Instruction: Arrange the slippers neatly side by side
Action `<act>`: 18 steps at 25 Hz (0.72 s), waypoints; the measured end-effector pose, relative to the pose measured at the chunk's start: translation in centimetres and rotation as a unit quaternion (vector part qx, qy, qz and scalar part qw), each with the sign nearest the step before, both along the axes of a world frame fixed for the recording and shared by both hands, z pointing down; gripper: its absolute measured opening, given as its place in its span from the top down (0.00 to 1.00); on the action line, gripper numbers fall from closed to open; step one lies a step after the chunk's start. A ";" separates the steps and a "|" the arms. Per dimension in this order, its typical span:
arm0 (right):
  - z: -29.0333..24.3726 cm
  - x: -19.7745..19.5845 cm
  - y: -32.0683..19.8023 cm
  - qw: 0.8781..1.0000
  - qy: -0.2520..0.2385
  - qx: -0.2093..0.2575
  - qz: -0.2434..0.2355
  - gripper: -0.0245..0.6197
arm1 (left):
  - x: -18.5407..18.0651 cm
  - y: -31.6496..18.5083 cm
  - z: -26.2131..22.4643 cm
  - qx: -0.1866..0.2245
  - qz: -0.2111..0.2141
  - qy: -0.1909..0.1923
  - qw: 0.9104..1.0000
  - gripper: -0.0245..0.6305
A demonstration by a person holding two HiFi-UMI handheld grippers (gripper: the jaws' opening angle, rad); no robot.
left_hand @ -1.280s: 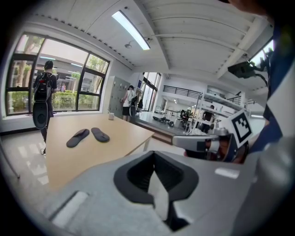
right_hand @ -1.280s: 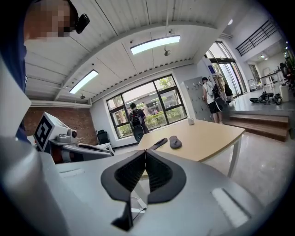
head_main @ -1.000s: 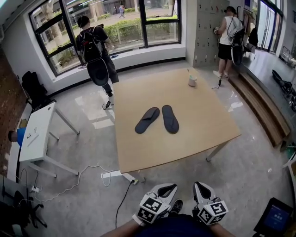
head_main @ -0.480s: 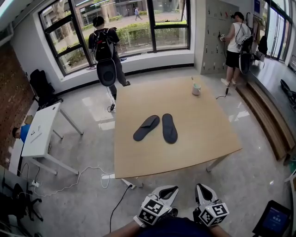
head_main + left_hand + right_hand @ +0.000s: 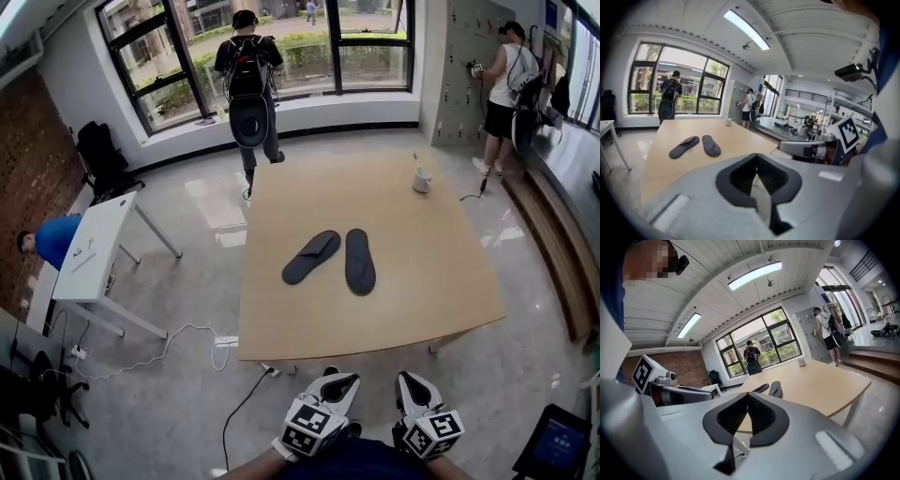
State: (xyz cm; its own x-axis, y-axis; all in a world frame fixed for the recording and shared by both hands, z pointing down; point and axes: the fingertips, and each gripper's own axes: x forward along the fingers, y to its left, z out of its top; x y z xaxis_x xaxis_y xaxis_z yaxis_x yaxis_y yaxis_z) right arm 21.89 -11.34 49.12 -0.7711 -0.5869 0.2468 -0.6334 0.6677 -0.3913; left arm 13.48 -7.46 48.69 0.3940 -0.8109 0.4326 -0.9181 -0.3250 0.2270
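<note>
Head view: two dark slippers lie mid-table, the left slipper angled so its far end nears the straight right slipper, their near ends apart. The wooden table carries a white cup far right. Left gripper and right gripper hang nearer than the table's near edge, jaws pressed together, empty.

Open office hall: tables, lockers
</note>
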 end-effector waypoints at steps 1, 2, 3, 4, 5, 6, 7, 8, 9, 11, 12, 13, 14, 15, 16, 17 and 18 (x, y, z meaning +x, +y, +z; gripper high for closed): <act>0.3 -0.1 -0.5 1.000 0.003 0.000 -0.001 0.95 | -0.2 -0.5 0.1 0.000 -0.003 0.002 1.000 0.96; 0.6 -0.2 -1.2 1.000 0.007 0.000 -0.002 0.95 | -0.4 -1.1 0.2 0.001 -0.003 0.005 1.000 0.95; 0.7 -0.3 -1.9 1.000 0.010 0.001 -0.002 0.95 | -0.4 -1.8 0.2 0.002 -0.002 0.007 1.000 0.95; 0.7 -0.4 -2.6 1.000 0.012 0.003 -0.001 0.95 | -0.5 -2.4 0.3 0.003 0.000 0.009 1.000 0.95; 0.6 -0.6 -3.3 1.000 0.013 0.003 0.000 0.95 | -0.6 -3.0 0.3 0.004 0.001 0.010 1.000 0.95; 0.4 -1.0 -3.9 1.000 0.014 0.002 -0.001 0.95 | -0.8 -3.6 0.2 0.006 0.001 0.012 1.000 0.95; 0.4 -1.4 -4.4 1.000 0.015 0.002 -0.004 0.95 | -1.1 -4.2 0.2 0.008 0.000 0.014 1.000 0.95; 0.4 -1.9 -5.0 1.000 0.017 0.001 -0.009 0.95 | -1.5 -4.8 0.2 0.009 -0.004 0.016 1.000 0.95; 0.4 -2.5 -5.6 1.000 0.019 0.001 -0.015 0.95 | -2.0 -5.4 0.2 0.008 -0.008 0.018 1.000 0.95; 0.4 -3.6 -6.9 0.999 0.023 0.001 -0.023 0.95 | -3.2 -6.6 0.4 0.006 -0.018 0.021 1.000 0.95; 0.3 -4.2 -7.6 0.999 0.022 0.000 -0.025 0.95 | -3.8 -7.3 0.5 0.004 -0.024 0.021 0.999 0.94; 0.1 -4.8 -8.2 0.999 0.021 -0.001 -0.027 0.95 | -4.4 -7.9 0.6 0.003 -0.029 0.021 0.999 0.93; 0.0 -5.4 -8.9 0.999 0.021 -0.001 -0.029 0.95 | -5.0 -8.6 0.6 0.002 -0.034 0.021 0.999 0.91; 0.0 -6.0 -9.5 0.999 0.022 0.000 -0.033 0.95 | -5.7 -9.2 0.6 0.002 -0.038 0.021 0.999 0.90; -0.1 -6.6 -10.1 0.999 0.023 0.001 -0.037 0.95 | -6.3 -9.9 0.5 0.002 -0.041 0.021 0.999 0.90; -0.1 -7.3 -10.8 0.999 0.025 0.001 -0.041 0.95 | -6.9 -10.6 0.5 0.002 -0.043 0.020 0.999 0.90; -0.1 -7.9 -11.5 0.999 0.026 0.002 -0.045 0.95 | -7.5 -11.3 0.4 0.002 -0.044 0.020 0.999 0.89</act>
